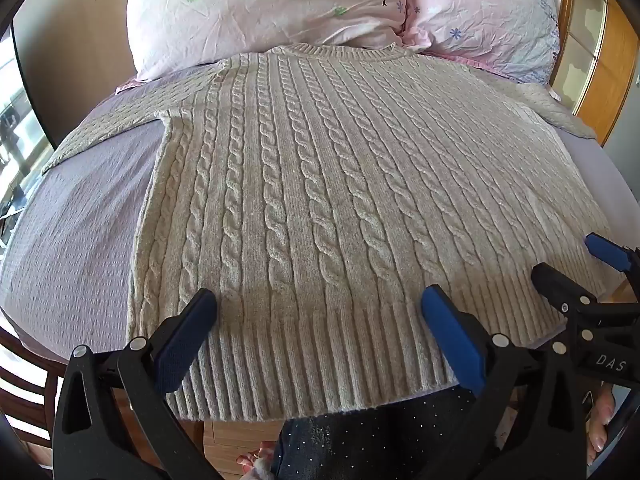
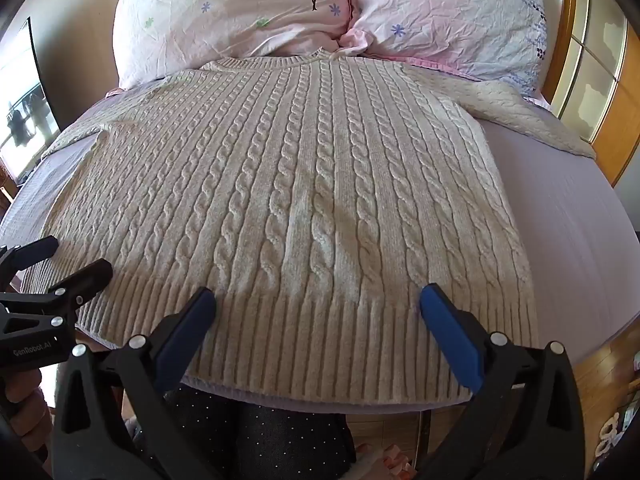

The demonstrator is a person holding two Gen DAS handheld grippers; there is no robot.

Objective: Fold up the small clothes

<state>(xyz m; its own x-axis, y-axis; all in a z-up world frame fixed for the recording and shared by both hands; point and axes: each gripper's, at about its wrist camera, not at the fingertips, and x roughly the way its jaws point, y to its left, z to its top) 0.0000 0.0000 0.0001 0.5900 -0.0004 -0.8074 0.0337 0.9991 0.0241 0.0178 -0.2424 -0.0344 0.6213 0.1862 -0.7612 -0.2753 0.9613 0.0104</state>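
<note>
A cream cable-knit sweater [image 1: 320, 200] lies flat on the bed, collar toward the pillows, ribbed hem at the near edge; both sleeves are spread out to the sides. It also shows in the right wrist view [image 2: 304, 200]. My left gripper [image 1: 318, 300] is open and empty, hovering over the hem's left half. My right gripper [image 2: 318, 300] is open and empty over the hem's right half. The right gripper shows at the right edge of the left wrist view [image 1: 572, 260]; the left gripper shows at the left edge of the right wrist view [image 2: 60, 258].
The sweater rests on a lilac bedsheet [image 1: 80, 208] that also shows in the right wrist view [image 2: 560, 208]. Two pink floral pillows [image 1: 260, 12] [image 2: 440, 16] lie at the head. A wooden headboard [image 2: 600, 80] stands at right. The person's dark trousers [image 1: 360, 436] are below the bed edge.
</note>
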